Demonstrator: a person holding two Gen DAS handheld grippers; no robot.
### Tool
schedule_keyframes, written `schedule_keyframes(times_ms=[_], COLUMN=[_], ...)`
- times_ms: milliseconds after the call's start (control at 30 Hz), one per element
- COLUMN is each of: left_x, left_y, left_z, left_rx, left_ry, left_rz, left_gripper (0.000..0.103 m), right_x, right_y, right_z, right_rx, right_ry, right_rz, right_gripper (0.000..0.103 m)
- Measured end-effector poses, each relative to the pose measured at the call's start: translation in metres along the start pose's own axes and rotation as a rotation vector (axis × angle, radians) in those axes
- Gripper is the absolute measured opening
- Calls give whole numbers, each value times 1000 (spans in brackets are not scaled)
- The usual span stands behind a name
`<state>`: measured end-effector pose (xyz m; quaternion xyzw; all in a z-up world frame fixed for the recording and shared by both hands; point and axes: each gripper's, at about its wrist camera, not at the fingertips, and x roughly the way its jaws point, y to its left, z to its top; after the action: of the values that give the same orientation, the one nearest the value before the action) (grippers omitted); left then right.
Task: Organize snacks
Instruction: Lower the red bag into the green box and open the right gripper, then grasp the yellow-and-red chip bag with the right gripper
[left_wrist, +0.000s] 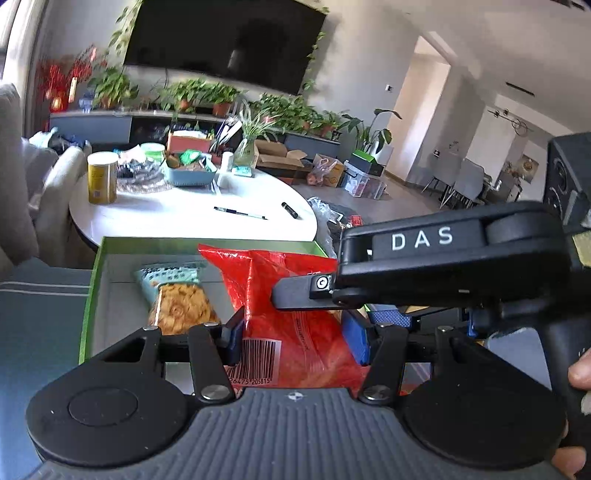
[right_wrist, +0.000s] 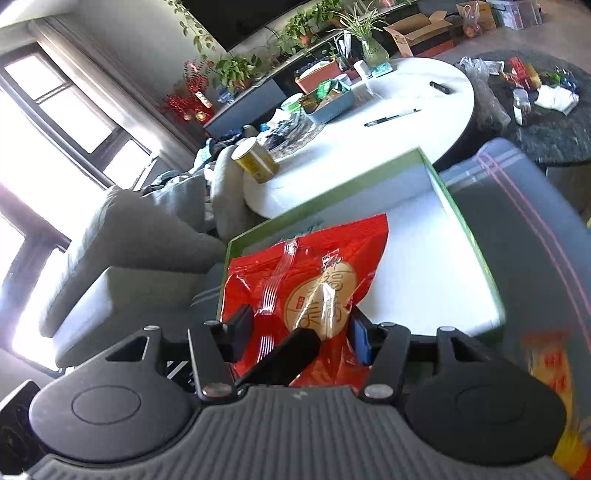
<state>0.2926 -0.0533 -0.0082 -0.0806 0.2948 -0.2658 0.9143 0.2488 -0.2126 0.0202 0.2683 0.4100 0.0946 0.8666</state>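
A red snack bag (left_wrist: 295, 295) with a barcode hangs between both grippers over a green-rimmed box (left_wrist: 207, 242) with a white inside. My left gripper (left_wrist: 295, 339) is shut on the bag's lower part, a pad on either side. My right gripper (right_wrist: 301, 336) is shut on the same red snack bag (right_wrist: 306, 269). In the left wrist view the right gripper's finger (left_wrist: 295, 295) reaches in from the right onto the bag. A teal packet of orange crackers (left_wrist: 177, 295) lies in the box at the left. In the right wrist view the box (right_wrist: 461, 221) shows bare white floor to the right.
The box rests on a grey striped cushion (left_wrist: 37, 332). Behind it a white round table (left_wrist: 166, 221) carries a pen (left_wrist: 240, 213), a yellow can (left_wrist: 102, 179) and a blue basket (left_wrist: 188, 175). A dark cluttered table (right_wrist: 546, 129) stands right, a grey sofa (right_wrist: 129, 240) left. Another orange packet (right_wrist: 550, 387) lies near right.
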Motion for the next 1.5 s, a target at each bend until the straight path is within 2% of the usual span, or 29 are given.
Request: schedule_keyframes(times_ms=[100, 167, 200, 233, 300, 333, 400, 500, 667, 733, 867, 1100, 1333, 1400, 1500], left_x=[30, 54, 64, 75, 81, 76, 55, 25, 0, -7, -15, -7, 11, 8, 7], left_y=[9, 15, 15, 16, 10, 5, -3, -7, -10, -18, -41, -71, -93, -100, -106], left_z=[11, 14, 15, 16, 18, 16, 8, 0, -15, -27, -50, -77, -97, -102, -105], left_rx=[-35, -51, -47, -36, -6, 31, 114, 73, -24, -41, 13, 47, 121, 154, 170], left_ry=[35, 46, 53, 76, 119, 106, 43, 18, 92, 107, 125, 193, 232, 210, 210], left_rz=[-3, -6, 3, 57, 244, 288, 239, 172, -15, -54, -46, -96, -46, -21, -14], left_gripper=[50, 52, 58, 61, 62, 62, 70, 75, 76, 76, 76, 76, 76, 77, 77], right_x=[20, 35, 42, 48, 47, 38, 16, -21, -74, -88, -105, -127, -138, -137, -133], right_y=[-8, -19, -24, -28, -36, -33, -30, -36, -56, -61, -81, -125, -151, -156, -162], right_z=[16, 27, 29, 32, 32, 31, 25, 12, -11, -21, -45, -90, -128, -136, -143], right_rx=[-2, 51, 78, 98, 126, 112, 45, 17, 28, 13, 47, 274, 408, 442, 480], right_ry=[13, 24, 30, 41, 36, 11, -68, -157, -209, -230, -212, -180, -140, -118, -91], right_rz=[-39, -68, -83, -87, -67, -72, -115, -180, -187, -223, -247, -194, -192, -185, -130], right_gripper=[76, 78, 78, 81, 91, 96, 103, 103, 103, 103, 103, 103, 103, 103, 103])
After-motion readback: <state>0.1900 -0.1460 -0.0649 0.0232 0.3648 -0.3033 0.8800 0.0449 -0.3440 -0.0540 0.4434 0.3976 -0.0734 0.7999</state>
